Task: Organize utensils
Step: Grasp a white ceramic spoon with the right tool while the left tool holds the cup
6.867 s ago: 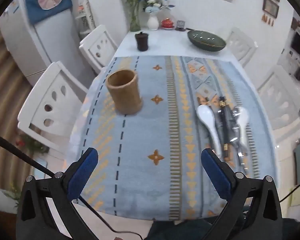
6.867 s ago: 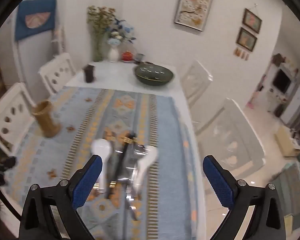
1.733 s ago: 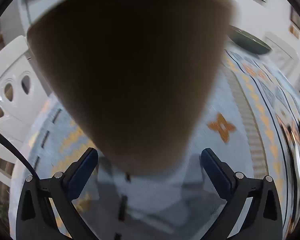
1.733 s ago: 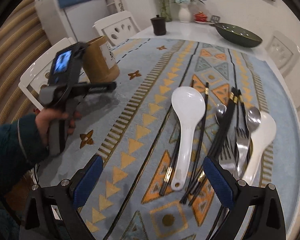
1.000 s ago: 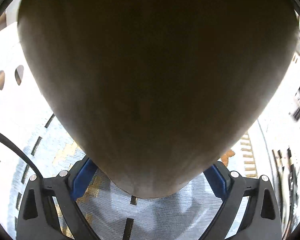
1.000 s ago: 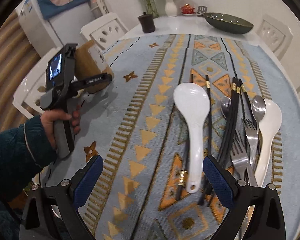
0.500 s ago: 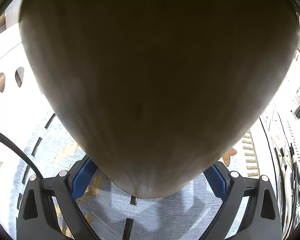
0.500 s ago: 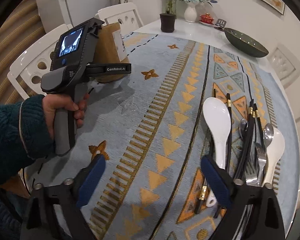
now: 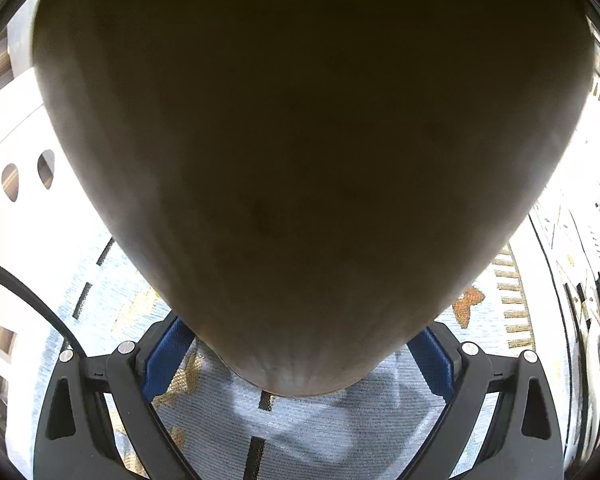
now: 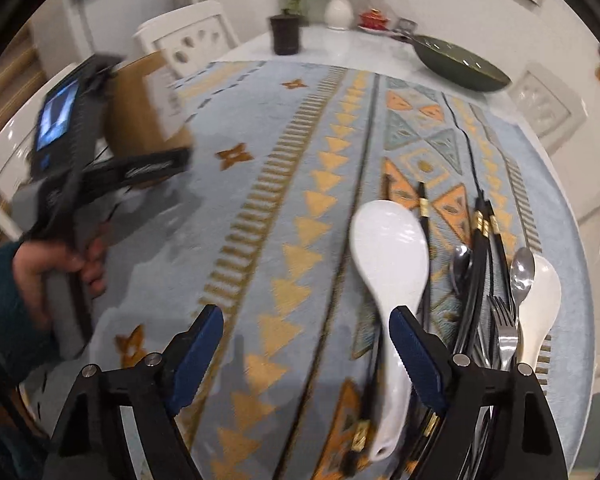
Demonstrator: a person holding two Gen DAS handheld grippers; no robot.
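A brown wooden utensil holder [image 9: 300,160] fills the left wrist view. My left gripper [image 9: 298,356] is shut on its lower sides, and both blue pads [image 9: 164,356] touch it. The right wrist view shows the holder [image 10: 140,100] tilted at the far left, with a hand [image 10: 60,268] on that gripper's handle. My right gripper [image 10: 304,356] is open and closing, with only cloth between its pads. A large white spoon [image 10: 388,256] lies with its handle under the right finger. Black chopsticks [image 10: 480,264], a fork [image 10: 504,332], metal spoons [image 10: 522,268] and a second white spoon [image 10: 540,292] lie to the right.
A blue patterned cloth [image 10: 300,184] covers the table. At the far end stand a dark cup [image 10: 286,36], a white vase [image 10: 338,12] and a green bowl [image 10: 460,66]. White chairs [image 10: 188,40] line the left side and another [image 10: 544,104] the right.
My right gripper has shifted right over the large white spoon's handle and its jaws have narrowed. The left gripper keeps its hold on the holder, which now looks tilted.
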